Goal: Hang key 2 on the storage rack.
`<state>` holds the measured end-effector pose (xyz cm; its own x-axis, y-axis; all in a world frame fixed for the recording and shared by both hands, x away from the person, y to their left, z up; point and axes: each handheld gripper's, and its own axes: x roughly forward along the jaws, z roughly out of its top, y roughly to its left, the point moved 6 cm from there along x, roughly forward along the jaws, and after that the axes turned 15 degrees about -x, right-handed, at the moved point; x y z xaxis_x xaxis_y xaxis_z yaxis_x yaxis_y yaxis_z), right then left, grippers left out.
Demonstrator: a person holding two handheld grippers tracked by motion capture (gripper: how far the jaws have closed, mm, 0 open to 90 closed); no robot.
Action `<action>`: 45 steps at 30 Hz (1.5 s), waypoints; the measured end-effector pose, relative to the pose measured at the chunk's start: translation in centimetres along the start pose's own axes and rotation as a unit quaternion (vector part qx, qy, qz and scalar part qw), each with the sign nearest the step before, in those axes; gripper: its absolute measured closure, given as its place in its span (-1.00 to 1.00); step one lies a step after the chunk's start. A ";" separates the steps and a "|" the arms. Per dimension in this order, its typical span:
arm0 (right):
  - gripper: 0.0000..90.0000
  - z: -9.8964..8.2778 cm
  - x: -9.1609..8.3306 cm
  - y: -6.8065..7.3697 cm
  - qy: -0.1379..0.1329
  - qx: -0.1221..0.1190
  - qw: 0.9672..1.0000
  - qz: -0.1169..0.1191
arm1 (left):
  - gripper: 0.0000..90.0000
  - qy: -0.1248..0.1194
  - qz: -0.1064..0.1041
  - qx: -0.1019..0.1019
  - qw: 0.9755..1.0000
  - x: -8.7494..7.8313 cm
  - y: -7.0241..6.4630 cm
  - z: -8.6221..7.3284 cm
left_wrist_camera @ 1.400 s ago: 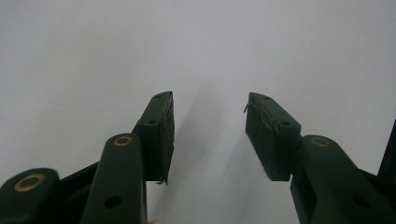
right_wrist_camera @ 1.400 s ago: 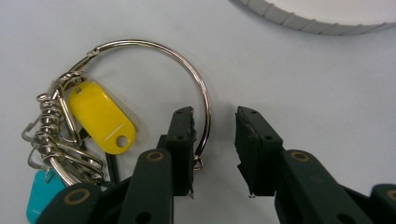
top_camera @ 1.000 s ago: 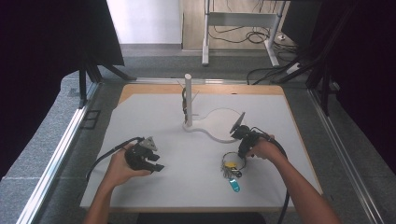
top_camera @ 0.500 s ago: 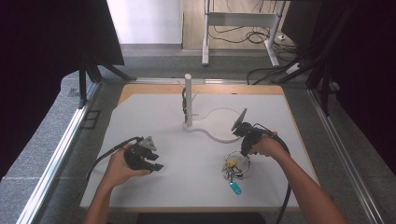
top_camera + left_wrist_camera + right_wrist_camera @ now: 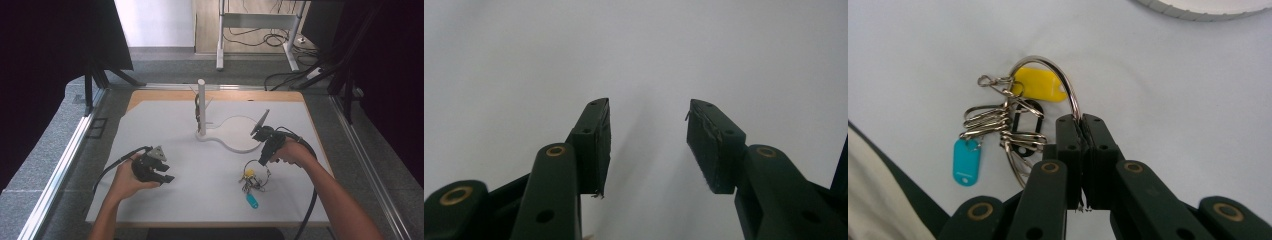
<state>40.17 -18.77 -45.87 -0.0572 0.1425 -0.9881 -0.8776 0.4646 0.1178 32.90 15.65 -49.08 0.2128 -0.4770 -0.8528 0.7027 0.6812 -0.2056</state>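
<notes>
On the white table (image 5: 210, 175), the right hand-held gripper (image 5: 1081, 131) pinches a key ring (image 5: 1048, 90); the left hand-held gripper (image 5: 649, 142) rests spread.

The counter (image 5: 165, 130) has a white top with a strip of wood showing at its far edge. Around it lies grey carpet floor (image 5: 55, 150), and metal rails (image 5: 65, 160) run along both sides. Black curtains (image 5: 45, 45) hang at the left and at the right. Behind stands a white-legged table (image 5: 220, 40) with dark cables (image 5: 250, 37) on the floor under it. A pale wall panel (image 5: 150, 22) catches soft light.
</notes>
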 end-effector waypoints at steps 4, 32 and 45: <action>0.95 0.1 -0.4 0.1 -0.005 -0.001 1.000 0.007 | 0.17 0.001 0.001 0.001 1.000 0.0 0.0 0.0; 0.96 1.3 -6.8 -0.3 -0.049 0.001 0.999 -0.011 | 0.17 -0.004 -0.003 0.002 1.000 -0.1 0.0 0.0; 0.96 2.8 -10.1 -0.5 -0.070 -0.005 0.997 -0.019 | 0.17 -0.005 -0.005 0.001 1.000 -0.1 -0.1 0.0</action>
<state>42.48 -17.98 -35.66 0.0429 0.2465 -0.9682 -0.8828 0.4632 0.0788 32.83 15.66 -48.98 0.2121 -0.4895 -0.8458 0.7058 0.6754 -0.2140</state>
